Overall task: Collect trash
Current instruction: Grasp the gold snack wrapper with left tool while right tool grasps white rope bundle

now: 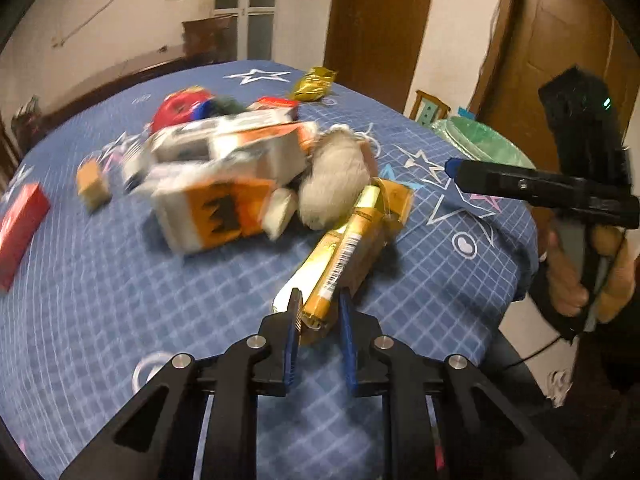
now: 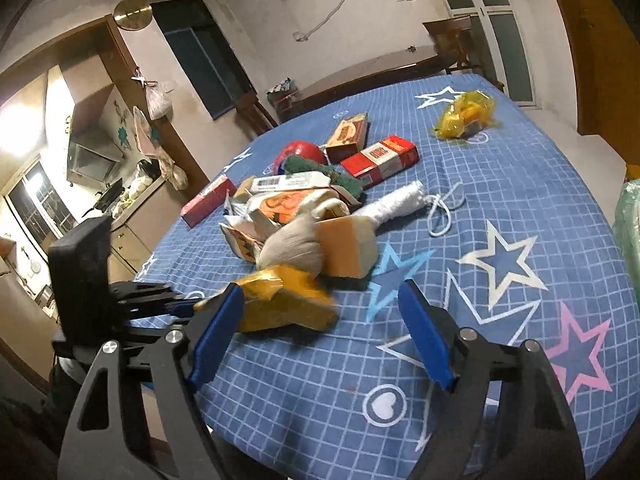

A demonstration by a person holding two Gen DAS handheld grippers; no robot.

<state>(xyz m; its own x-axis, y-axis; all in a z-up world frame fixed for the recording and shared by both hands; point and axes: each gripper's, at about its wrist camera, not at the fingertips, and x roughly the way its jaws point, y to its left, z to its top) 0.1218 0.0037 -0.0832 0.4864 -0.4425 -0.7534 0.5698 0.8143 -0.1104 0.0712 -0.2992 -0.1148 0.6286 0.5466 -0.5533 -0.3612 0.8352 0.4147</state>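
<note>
A long gold wrapper with a barcode (image 1: 340,256) lies on the blue star-print tablecloth (image 1: 120,300), its near end between the fingers of my left gripper (image 1: 320,308), which is shut on it. In the right wrist view the same gold wrapper (image 2: 288,304) is blurred, with the left gripper (image 2: 192,306) holding it from the left. My right gripper (image 2: 320,290) stands open just over the cloth, the wrapper beside its left finger (image 2: 220,320) and untouched. A person's hand holds the right gripper (image 1: 456,170) at the table's right edge.
A heap of trash fills the table's middle: orange-and-white cartons (image 1: 216,200), a grey wad (image 2: 292,248), red boxes (image 2: 380,160), a green scrub pad (image 2: 312,168) and a white roll with string (image 2: 400,200). A yellow wrapper (image 2: 468,114) lies far back. A green-lined bin (image 1: 480,140) stands at the right.
</note>
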